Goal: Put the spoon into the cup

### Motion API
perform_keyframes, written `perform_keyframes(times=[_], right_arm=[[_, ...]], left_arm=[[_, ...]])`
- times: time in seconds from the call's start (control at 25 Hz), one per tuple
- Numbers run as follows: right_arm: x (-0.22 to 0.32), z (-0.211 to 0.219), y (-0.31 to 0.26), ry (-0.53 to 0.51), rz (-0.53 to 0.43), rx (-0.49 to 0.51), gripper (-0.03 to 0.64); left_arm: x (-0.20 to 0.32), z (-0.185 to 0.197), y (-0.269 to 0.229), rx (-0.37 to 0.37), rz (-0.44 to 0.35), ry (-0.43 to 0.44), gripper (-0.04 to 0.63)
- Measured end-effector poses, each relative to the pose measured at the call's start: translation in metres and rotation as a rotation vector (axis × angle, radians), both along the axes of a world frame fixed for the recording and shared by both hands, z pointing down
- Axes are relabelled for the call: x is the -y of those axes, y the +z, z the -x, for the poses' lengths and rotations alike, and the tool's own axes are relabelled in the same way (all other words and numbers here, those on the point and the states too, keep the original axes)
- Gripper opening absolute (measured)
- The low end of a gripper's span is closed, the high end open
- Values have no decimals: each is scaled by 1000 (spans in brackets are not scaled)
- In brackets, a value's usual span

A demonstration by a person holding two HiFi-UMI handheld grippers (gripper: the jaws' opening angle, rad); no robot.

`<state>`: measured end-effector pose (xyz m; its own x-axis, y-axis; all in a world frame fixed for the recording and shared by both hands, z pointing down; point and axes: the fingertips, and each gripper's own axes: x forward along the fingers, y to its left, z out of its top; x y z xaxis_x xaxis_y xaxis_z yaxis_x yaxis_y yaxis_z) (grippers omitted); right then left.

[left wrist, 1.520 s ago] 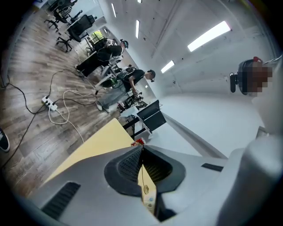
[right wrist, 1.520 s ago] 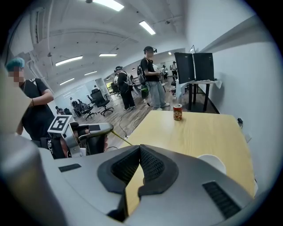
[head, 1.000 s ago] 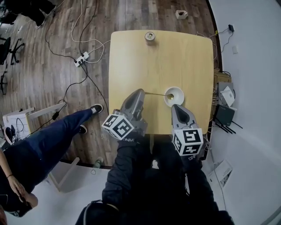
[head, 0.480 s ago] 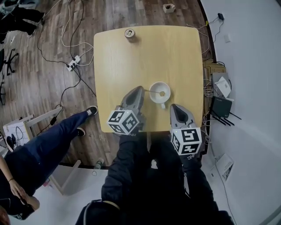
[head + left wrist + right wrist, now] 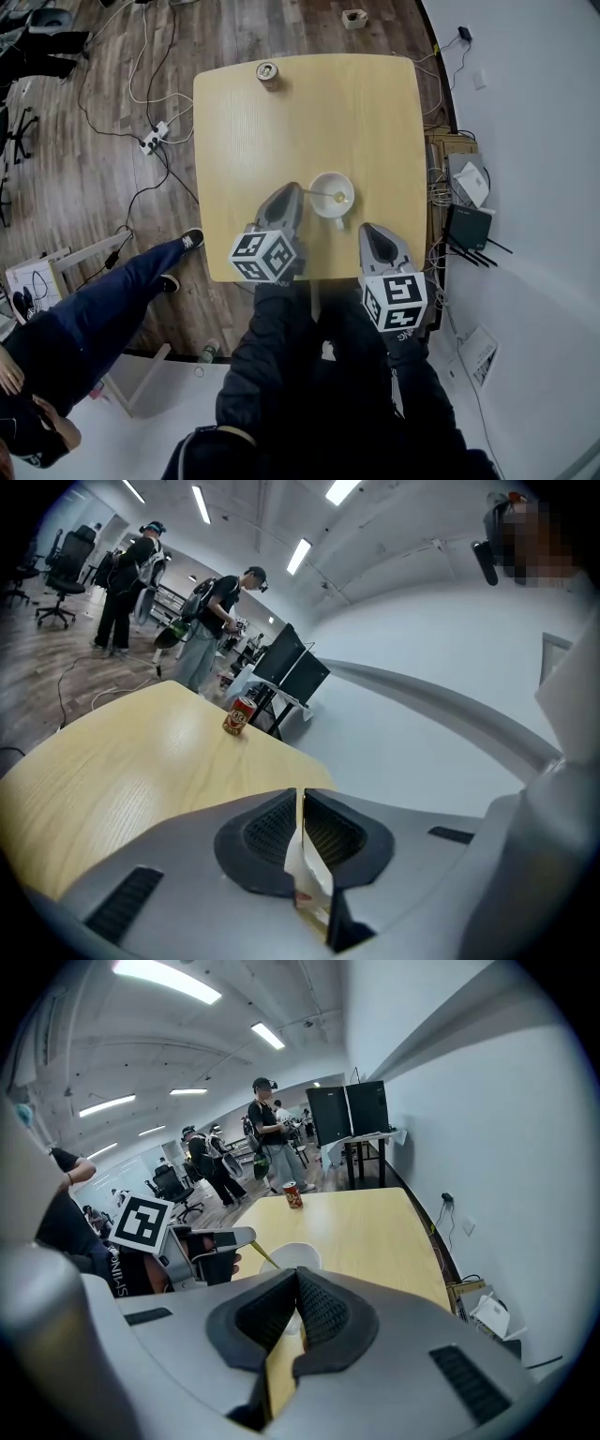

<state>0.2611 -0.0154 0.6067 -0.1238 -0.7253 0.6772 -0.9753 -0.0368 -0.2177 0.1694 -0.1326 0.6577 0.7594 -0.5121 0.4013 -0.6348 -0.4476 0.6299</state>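
Cup [image 5: 332,186] on table [image 5: 375,112]: just right of left gripper [image 5: 292,191], ahead-left of right gripper [image 5: 368,229]. Spoon [image 5: 338,197] reaches from left gripper into cup. Can [image 5: 267,72] far ahead.

Bright, even indoor light, with strong fisheye bending in all three views.
Light is supplied from above by ceiling strip lights [image 5: 169,981], which are blown out to white in both gripper views. A soft sheen is laid across the table [image 5: 375,103], and only faint, diffuse shadows are cast on it. The table's edges and the white wall [image 5: 487,1147] are bowed by the lenses, and the corners of the gripper views are darkened to black. The nearest grey surfaces of the left gripper [image 5: 302,797] and right gripper [image 5: 297,1274] are rendered slightly soft.
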Motion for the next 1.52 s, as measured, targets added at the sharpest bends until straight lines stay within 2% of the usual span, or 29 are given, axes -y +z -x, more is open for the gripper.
perform_keyframes(times=[0.16, 0.24, 0.28, 0.44, 0.64, 0.8, 1.12, 1.28, 1.52], right_arm=[[-1, 0, -6, -7, -9, -2, 21], [1, 1, -14, -9, -22, -5, 21], [2, 2, -18, -10, -30, -9, 21], [9, 10, -39, -22, -71, -18, 21], [24, 28, -79, -40, -156, -22, 21], [38, 51, -125, -57, -254, -27, 21], [53, 89, -221, -114, -434, -62, 21], [59, 102, -267, -134, -525, -89, 21], [70, 111, -302, -155, -612, -109, 21]], left_arm=[[0, 3, 0, -1, 13, 1, 40], [0, 9, -3, 1, 11, -4, 68], [0, 12, -7, -1, 9, -11, 86], [2, 31, -34, -11, -25, -53, 87], [-1, 51, -93, -10, -121, -86, 84], [-13, 65, -151, -6, -214, -80, 58], [-31, 77, -259, 68, -413, -51, 32], [-29, 89, -300, 115, -495, -68, 32], [-24, 95, -337, 123, -569, -98, 32]])
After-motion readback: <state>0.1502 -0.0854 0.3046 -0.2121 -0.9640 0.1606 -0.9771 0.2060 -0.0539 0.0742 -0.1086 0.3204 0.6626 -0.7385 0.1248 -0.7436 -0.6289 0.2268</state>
